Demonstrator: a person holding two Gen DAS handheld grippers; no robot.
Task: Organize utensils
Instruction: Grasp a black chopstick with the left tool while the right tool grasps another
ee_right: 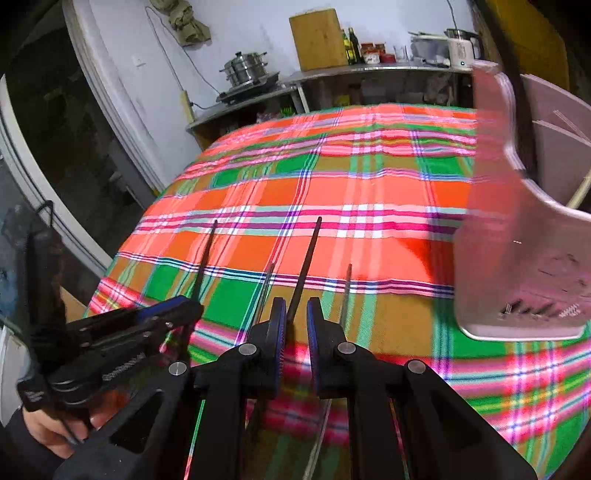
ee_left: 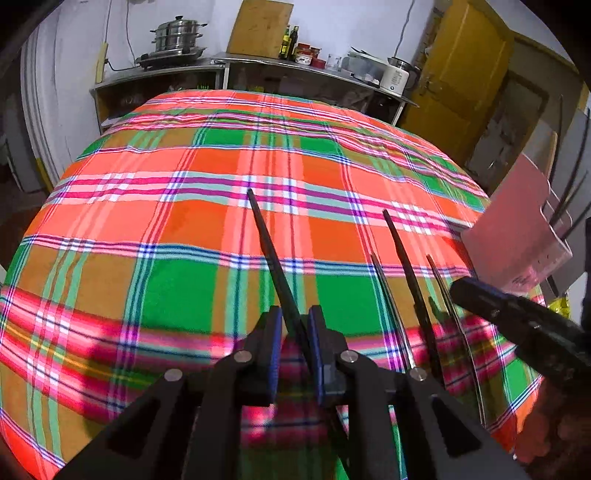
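My left gripper (ee_left: 295, 325) is shut on a black chopstick (ee_left: 271, 254) that points forward over the plaid tablecloth (ee_left: 184, 229). My right gripper (ee_right: 295, 321) is shut on another black chopstick (ee_right: 304, 267); it shows in the left wrist view (ee_left: 491, 299) at the right. Two thin metal chopsticks (ee_right: 266, 288) (ee_right: 346, 291) lie on the cloth beside the right gripper. A pink utensil holder (ee_right: 517, 229) stands at the right with several utensils in it; it also shows in the left wrist view (ee_left: 517, 229).
A steel shelf counter (ee_left: 258, 66) stands beyond the table's far edge with a steamer pot (ee_left: 177, 37), bottles and a white appliance. A wooden board (ee_left: 258, 27) leans on the wall. A yellow door (ee_left: 461, 74) is at the right.
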